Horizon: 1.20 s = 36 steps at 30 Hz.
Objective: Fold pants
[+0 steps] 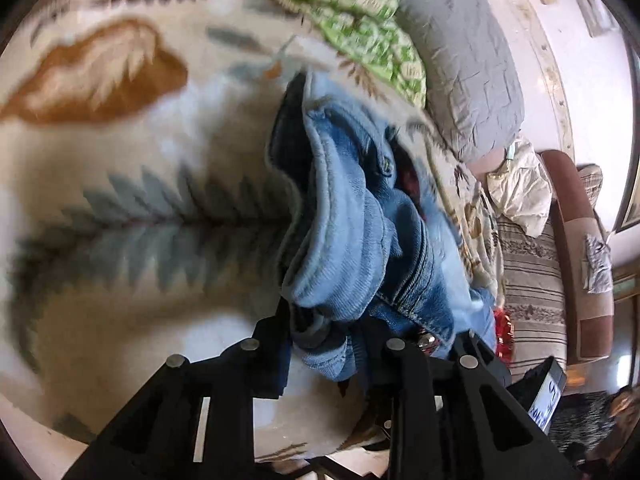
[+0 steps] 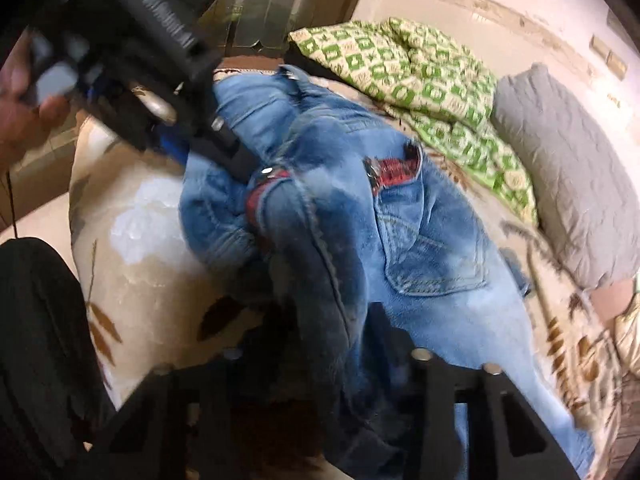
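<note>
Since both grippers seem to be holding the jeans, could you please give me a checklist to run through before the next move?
1. Left gripper clamped on jeans: ok.
2. Right gripper clamped on denim: ok, fabric bunched between fingers.
3. Jeans flat on the leaf-print blanket: not ok, bunched.
4. Green quilt apart from jeans: ok.
5. Grey pillow apart from jeans: ok.
6. Legs aligned: cannot tell.

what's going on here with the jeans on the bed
A person is folding blue jeans on a leaf-print blanket, with a handheld gripper in each hand. The left gripper is clamped on bunched denim near the waistband. The right gripper grips another fold. The jeans are still rumpled, not yet flat.
</note>
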Motion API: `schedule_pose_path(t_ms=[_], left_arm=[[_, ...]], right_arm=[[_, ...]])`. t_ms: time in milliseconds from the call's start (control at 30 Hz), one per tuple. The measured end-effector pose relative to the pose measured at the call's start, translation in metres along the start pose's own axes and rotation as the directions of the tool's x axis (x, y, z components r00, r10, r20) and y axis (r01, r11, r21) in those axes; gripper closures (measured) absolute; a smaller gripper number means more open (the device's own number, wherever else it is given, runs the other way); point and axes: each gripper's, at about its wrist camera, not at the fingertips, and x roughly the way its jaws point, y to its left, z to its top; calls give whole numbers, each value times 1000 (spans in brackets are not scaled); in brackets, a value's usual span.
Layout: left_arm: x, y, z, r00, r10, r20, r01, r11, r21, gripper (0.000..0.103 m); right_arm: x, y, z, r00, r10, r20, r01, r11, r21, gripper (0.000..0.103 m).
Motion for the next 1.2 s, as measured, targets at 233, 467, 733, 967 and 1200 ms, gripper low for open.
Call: schedule_pose_path(t_ms=[233, 467, 733, 967, 1200], left_arm=[[-11, -1, 8, 995, 95, 15, -96, 994, 44, 83], [-24, -3, -5, 947, 290, 141, -296, 955, 27, 18], [-27, -103, -18, 890, 339, 307, -437, 828, 353, 14], [49, -232, -59, 919, 201, 340, -385, 645, 660, 14], [118, -324, -105, 979, 61, 195, -201, 451, 870, 14]], right_arm=[[4, 5, 11, 1000, 17, -1, -17, 1000, 3, 70], [-14, 6, -1, 998, -57, 25, 57, 998, -3, 15], [-66, -46, -30, 994, -112, 19, 108, 984, 144, 15], [-140, -132, -115, 983, -166, -79, 183, 843, 506, 15], [-205, -188, -248, 970, -160, -185, 241, 497, 834, 15]])
